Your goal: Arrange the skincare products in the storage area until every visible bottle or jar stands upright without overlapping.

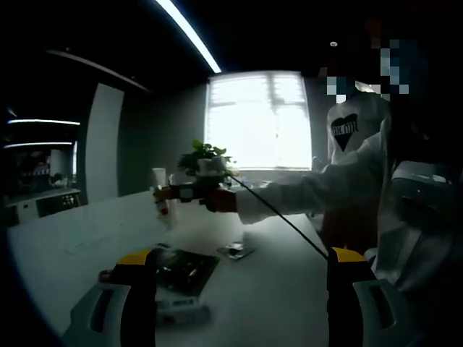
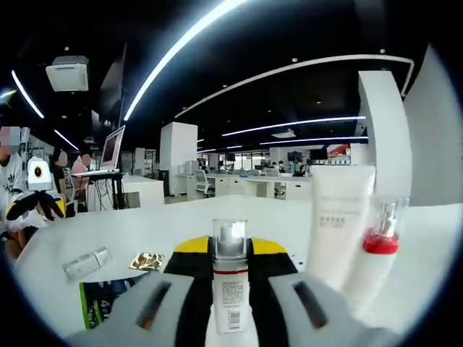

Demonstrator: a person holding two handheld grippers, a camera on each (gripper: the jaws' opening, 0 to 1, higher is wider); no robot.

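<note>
In the right gripper view, my right gripper (image 2: pixel 230 253) is shut on a white bottle (image 2: pixel 231 293) with a silver cap and a red band, held upright above the white table (image 2: pixel 166 224). A tall white tube (image 2: pixel 338 217) and a clear-capped bottle with a red collar (image 2: pixel 380 256) stand upright close on the right, side by side. A small tube (image 2: pixel 87 262) lies flat at the left. In the left gripper view, my left gripper (image 1: pixel 242 264) is open and holds nothing. The right gripper (image 1: pixel 189 194) shows there with the white bottle (image 1: pixel 163 206), on the person's outstretched arm.
A dark box (image 1: pixel 184 271) lies on the table just beyond my left jaws, with a sachet (image 1: pixel 237 251) beside it. A potted plant (image 1: pixel 206 155) stands by the window. In the right gripper view a gold sachet (image 2: pixel 147 262) and the dark box (image 2: pixel 98 300) lie at the left.
</note>
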